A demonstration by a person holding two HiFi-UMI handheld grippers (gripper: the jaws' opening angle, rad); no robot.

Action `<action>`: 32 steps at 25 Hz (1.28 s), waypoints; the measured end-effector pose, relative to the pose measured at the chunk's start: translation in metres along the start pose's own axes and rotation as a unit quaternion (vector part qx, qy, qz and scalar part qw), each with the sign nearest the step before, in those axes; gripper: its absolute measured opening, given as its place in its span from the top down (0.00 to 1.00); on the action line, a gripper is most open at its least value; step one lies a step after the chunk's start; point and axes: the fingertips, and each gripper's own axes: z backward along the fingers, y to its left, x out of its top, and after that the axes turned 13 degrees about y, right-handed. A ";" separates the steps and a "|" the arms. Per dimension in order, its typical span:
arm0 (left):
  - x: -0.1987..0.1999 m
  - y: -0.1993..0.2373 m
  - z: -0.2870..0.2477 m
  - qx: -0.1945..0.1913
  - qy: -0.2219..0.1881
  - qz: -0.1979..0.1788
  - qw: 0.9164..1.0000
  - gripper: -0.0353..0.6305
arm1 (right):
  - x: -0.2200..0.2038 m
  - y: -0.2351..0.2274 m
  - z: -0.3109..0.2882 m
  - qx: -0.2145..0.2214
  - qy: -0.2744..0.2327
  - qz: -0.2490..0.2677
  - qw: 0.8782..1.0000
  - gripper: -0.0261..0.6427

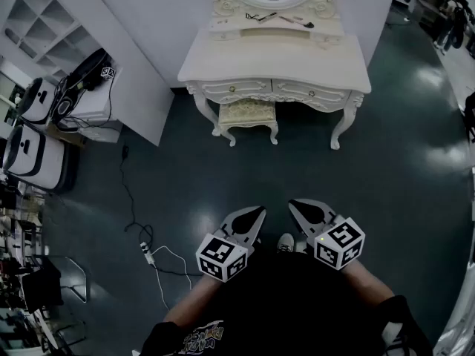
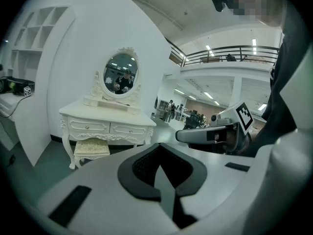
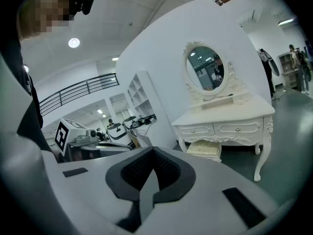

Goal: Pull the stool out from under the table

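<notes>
Stool [image 1: 249, 117] sits tucked under the table [image 1: 274, 58], between its front legs, well away from both grippers. Left gripper [image 1: 254, 215] and right gripper [image 1: 298, 206] are both closed on nothing. Stool looks like a rigid frame with a soft cushion, probably light, and should slide on the smooth floor. Best grab is the front seat rail or a front leg top, not the cushion.

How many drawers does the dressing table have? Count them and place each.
2: the left drawer and the right drawer sit side by side in the front of the dressing table, above the stool. Its sides are hidden.
</notes>
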 end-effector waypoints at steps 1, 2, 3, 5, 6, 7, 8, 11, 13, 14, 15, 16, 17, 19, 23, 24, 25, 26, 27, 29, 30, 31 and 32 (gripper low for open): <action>0.000 0.000 0.000 0.000 0.000 -0.001 1.000 0.94 | 0.000 0.000 0.000 0.000 0.000 0.001 1.000 0.92; 0.000 -0.001 0.000 0.000 0.000 -0.001 1.000 0.94 | 0.000 0.000 0.000 0.000 0.001 0.001 1.000 0.92; 0.000 -0.001 -0.001 0.000 -0.001 -0.002 1.000 0.94 | 0.000 0.000 0.000 0.000 0.001 0.002 1.000 0.92; 0.000 -0.001 -0.001 0.001 -0.001 -0.001 1.000 0.94 | 0.000 -0.001 0.000 0.001 0.001 0.002 1.000 0.92; 0.001 -0.002 -0.001 0.001 -0.001 -0.001 1.000 0.94 | 0.000 -0.001 0.000 0.001 0.001 0.002 1.000 0.92; 0.001 -0.002 -0.001 0.001 -0.002 -0.001 1.000 0.94 | 0.000 -0.001 0.000 0.002 0.001 0.001 1.000 0.92; 0.002 -0.002 -0.001 0.001 -0.002 -0.001 1.000 0.94 | 0.001 -0.002 0.000 0.004 0.000 0.000 1.000 0.92; 0.002 -0.002 -0.003 0.001 -0.003 -0.002 1.000 0.94 | 0.002 0.000 0.001 0.015 -0.006 -0.001 1.000 0.92; 0.002 -0.002 -0.003 -0.001 -0.004 0.000 1.000 0.94 | 0.003 0.002 0.000 0.018 -0.005 0.004 1.000 0.92; 0.002 -0.002 -0.003 -0.002 -0.004 0.001 1.000 0.94 | 0.003 0.002 -0.001 0.018 -0.004 0.007 1.000 0.92; 0.002 -0.002 -0.003 -0.004 -0.005 0.002 1.000 0.94 | 0.003 0.003 -0.001 0.019 -0.003 0.009 1.000 0.92; 0.003 -0.001 -0.003 -0.005 -0.005 0.003 1.000 0.94 | 0.003 0.003 -0.002 0.019 -0.002 0.010 1.000 0.92; 0.003 -0.001 -0.004 -0.005 -0.005 0.003 1.000 0.94 | 0.003 0.002 -0.002 0.019 -0.002 0.009 1.000 0.92; 0.004 -0.001 -0.004 -0.006 -0.005 0.004 1.000 0.94 | 0.003 0.001 -0.001 0.019 -0.003 0.006 1.000 0.92; 0.004 -0.003 -0.006 -0.011 -0.003 0.002 1.000 0.94 | 0.003 -0.003 0.000 0.015 -0.004 -0.002 1.000 0.92; 0.005 -0.003 -0.006 -0.011 -0.003 0.001 1.000 0.94 | 0.003 -0.003 0.000 0.015 -0.005 -0.003 1.000 0.92; 0.005 -0.003 -0.006 -0.011 -0.002 0.000 1.000 0.94 | 0.003 -0.004 0.000 0.015 -0.005 -0.003 1.000 0.92; 0.006 -0.002 -0.007 -0.011 -0.002 -0.001 1.000 0.94 | 0.004 -0.004 0.000 0.015 -0.006 -0.004 1.000 0.92; 0.006 -0.001 -0.006 -0.009 -0.001 -0.001 1.000 0.94 | 0.005 -0.005 -0.001 0.015 -0.006 -0.004 1.000 0.92; 0.007 0.002 -0.006 -0.006 -0.001 0.001 1.000 0.94 | 0.006 -0.006 -0.003 0.017 -0.006 -0.005 1.000 0.92; 0.007 0.004 -0.006 -0.004 -0.002 0.002 1.000 0.94 | 0.007 -0.006 -0.004 0.019 -0.006 -0.005 1.000 0.92; 0.007 0.005 -0.006 -0.002 -0.002 0.003 1.000 0.94 | 0.007 -0.007 -0.005 0.020 -0.006 -0.006 1.000 0.92; 0.007 0.007 -0.005 0.000 -0.003 0.005 1.000 0.94 | 0.007 -0.008 -0.006 0.022 -0.006 -0.006 1.000 0.92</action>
